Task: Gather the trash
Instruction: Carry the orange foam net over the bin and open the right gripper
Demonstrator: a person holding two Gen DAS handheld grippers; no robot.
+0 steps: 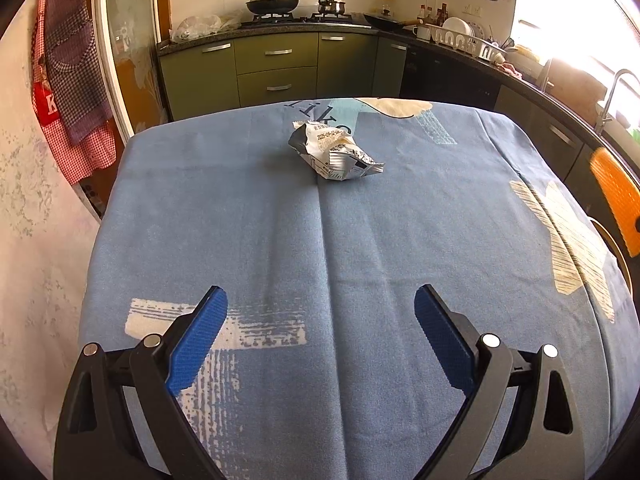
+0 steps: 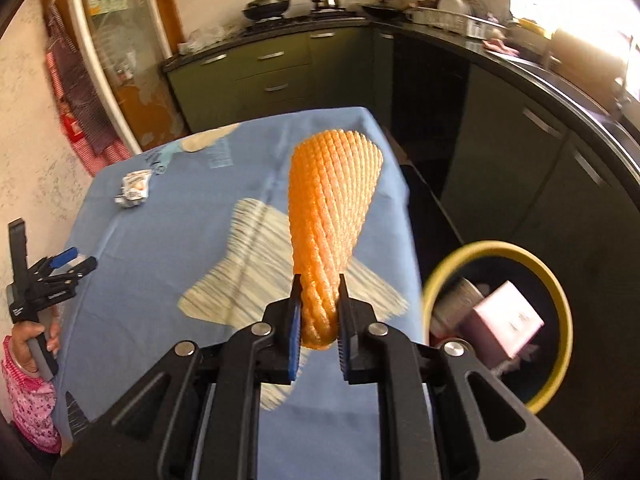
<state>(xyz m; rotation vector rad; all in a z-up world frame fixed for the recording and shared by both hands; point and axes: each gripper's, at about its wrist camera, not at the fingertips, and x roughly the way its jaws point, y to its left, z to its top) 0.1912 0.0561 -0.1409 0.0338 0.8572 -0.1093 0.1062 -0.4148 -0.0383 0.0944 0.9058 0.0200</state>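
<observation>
My right gripper (image 2: 319, 284) is shut on the narrow end of an orange foam net sleeve (image 2: 332, 208), which it holds up above the right side of the blue tablecloth (image 2: 168, 208). The same orange foam net sleeve (image 1: 616, 200) shows at the right edge of the left wrist view. A crumpled silver-white wrapper (image 1: 334, 152) lies on the far half of the table, also seen as the wrapper (image 2: 134, 190) from the right. My left gripper (image 1: 320, 304) hangs open over the near part of the cloth, nothing between its blue pads (image 1: 200, 336).
A dark bin with a yellow rim (image 2: 556, 292) stands beside the table's right edge, holding a pink box (image 2: 506, 320) and other rubbish. Green kitchen cabinets (image 1: 276, 72) and a counter run behind and to the right. Aprons (image 1: 72, 80) hang on the left wall.
</observation>
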